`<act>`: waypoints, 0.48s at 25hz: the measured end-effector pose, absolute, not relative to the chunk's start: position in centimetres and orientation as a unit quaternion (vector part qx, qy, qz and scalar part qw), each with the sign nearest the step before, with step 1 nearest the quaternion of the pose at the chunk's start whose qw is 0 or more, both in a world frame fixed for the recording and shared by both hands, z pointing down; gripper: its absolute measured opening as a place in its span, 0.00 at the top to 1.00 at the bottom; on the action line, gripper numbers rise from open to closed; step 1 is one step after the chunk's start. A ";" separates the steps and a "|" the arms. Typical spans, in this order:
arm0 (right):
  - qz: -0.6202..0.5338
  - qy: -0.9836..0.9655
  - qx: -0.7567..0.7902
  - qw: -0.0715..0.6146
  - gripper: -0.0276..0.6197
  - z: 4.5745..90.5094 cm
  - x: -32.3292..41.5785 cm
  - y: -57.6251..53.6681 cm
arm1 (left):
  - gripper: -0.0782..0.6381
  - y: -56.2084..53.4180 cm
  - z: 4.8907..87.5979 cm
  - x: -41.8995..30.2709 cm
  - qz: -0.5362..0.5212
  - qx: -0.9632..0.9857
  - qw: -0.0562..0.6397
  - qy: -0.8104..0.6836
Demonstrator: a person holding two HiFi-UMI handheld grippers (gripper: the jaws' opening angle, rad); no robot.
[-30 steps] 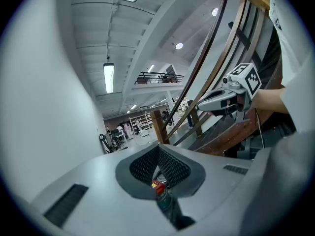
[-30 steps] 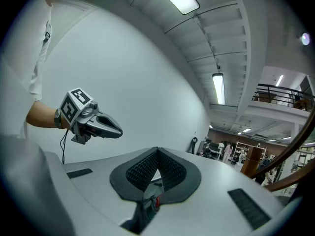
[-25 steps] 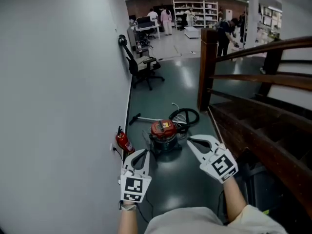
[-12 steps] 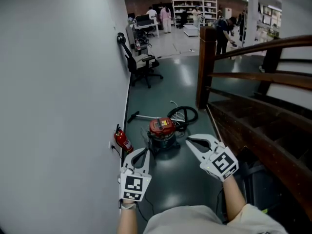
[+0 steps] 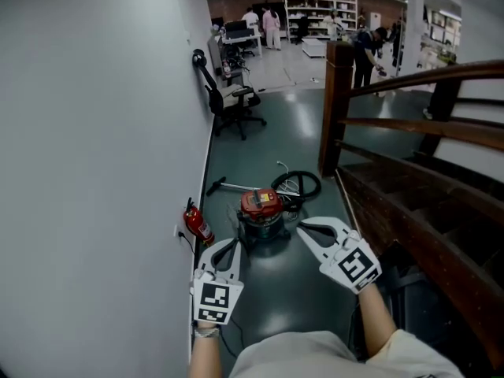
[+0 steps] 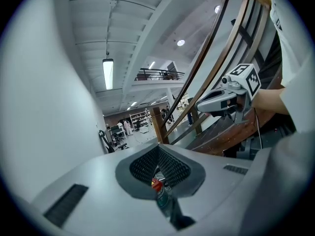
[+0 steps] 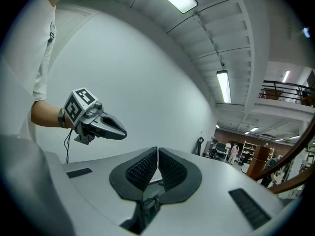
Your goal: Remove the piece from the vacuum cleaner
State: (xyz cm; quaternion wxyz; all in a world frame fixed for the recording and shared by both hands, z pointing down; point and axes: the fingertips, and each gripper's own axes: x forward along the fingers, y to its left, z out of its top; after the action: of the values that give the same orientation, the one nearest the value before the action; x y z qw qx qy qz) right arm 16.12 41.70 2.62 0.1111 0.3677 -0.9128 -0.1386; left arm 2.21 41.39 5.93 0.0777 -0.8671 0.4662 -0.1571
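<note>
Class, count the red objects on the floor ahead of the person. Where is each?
2. A fire extinguisher stands against the white wall at left; the red-topped vacuum cleaner sits right of it, beside its coiled hose. The staircase could hide others.

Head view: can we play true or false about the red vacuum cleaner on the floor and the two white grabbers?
1. The round red-topped vacuum cleaner stands on the dark floor ahead of both grippers. True.
2. The left gripper is gripping the vacuum cleaner. False: its jaws are shut on nothing, and it is held in the air short of the vacuum.
3. The small red fire extinguisher sits by the white wall, left of the vacuum. True.
4. The right gripper has its jaws wide open. False: they are together and hold nothing.
</note>
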 end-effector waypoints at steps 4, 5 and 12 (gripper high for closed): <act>-0.141 -0.913 0.367 0.104 0.91 2.3 17.5 40.9 | 0.89 40.7 5.9 3.1 -0.152 -0.866 0.069 0.471; -0.142 -0.913 0.367 0.111 0.91 2.4 17.9 40.8 | 0.89 40.5 5.9 3.5 -0.149 -0.866 0.067 0.472; -0.139 -0.912 0.370 0.109 0.91 3.1 20.7 40.1 | 0.89 39.9 6.7 5.4 -0.127 -0.863 0.043 0.488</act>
State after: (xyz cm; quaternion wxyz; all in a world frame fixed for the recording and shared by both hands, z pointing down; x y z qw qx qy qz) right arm 20.73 40.14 3.10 0.1086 0.3696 -0.9123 -0.1387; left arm 5.38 39.95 6.69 0.0432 -0.8626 0.4878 -0.1273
